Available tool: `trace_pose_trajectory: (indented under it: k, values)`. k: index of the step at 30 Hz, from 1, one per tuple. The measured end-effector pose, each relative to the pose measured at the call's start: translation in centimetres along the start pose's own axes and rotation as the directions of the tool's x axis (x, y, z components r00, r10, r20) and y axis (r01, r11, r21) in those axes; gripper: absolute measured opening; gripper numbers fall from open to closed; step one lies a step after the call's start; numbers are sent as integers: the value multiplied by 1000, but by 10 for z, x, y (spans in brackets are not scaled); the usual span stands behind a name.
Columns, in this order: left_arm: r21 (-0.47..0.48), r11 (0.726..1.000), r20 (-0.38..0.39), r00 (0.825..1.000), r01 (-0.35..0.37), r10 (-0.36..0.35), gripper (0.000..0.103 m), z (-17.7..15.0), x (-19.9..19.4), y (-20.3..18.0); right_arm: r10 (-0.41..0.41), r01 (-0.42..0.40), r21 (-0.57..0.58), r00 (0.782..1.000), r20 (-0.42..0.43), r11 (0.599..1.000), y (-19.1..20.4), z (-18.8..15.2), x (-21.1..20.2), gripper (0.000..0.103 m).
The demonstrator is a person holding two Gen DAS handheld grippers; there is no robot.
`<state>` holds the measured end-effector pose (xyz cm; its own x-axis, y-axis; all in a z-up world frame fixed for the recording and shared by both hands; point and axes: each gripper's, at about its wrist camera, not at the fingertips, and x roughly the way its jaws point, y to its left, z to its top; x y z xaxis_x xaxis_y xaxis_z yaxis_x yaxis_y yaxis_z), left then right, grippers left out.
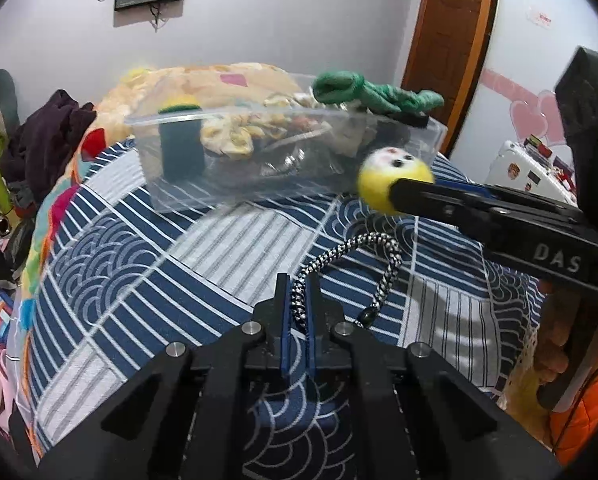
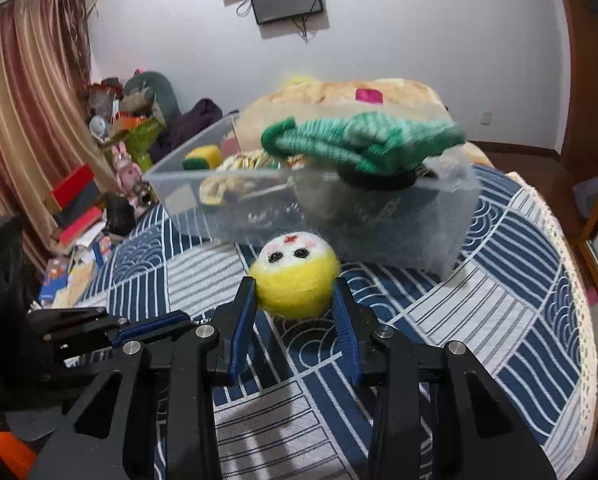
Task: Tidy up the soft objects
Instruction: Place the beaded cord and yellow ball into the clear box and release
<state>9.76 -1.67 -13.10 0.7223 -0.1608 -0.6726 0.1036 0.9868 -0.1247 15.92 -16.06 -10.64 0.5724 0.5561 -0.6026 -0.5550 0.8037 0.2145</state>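
Observation:
A clear plastic bin (image 1: 187,196) (image 2: 451,216) stands on the blue patterned cloth. It holds a green-and-yellow sponge (image 1: 181,148) (image 2: 203,157) and beige soft items. A green knitted piece (image 1: 375,94) (image 2: 363,144) lies over its rim. My left gripper (image 1: 297,292) is shut on a black-and-white braided cord (image 1: 387,264), low over the cloth. My right gripper (image 2: 295,288) is shut on a yellow felt ball with a face (image 2: 295,270) (image 1: 383,178), held just in front of the bin.
The round table's cloth (image 2: 519,320) has a lace edge at the right. A large beige plush (image 2: 339,96) lies behind the bin. Clutter, boxes and toys (image 2: 111,152) pile up at the left by a curtain. A door (image 1: 451,32) stands at the back right.

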Motion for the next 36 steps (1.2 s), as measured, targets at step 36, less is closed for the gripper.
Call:
trace_pose_trajectory:
  k: [36]
  values:
    - [-75,975,207,953,-210,221,6,105,4,41,-25,33,-56,991,132,998,26,65,20,35]
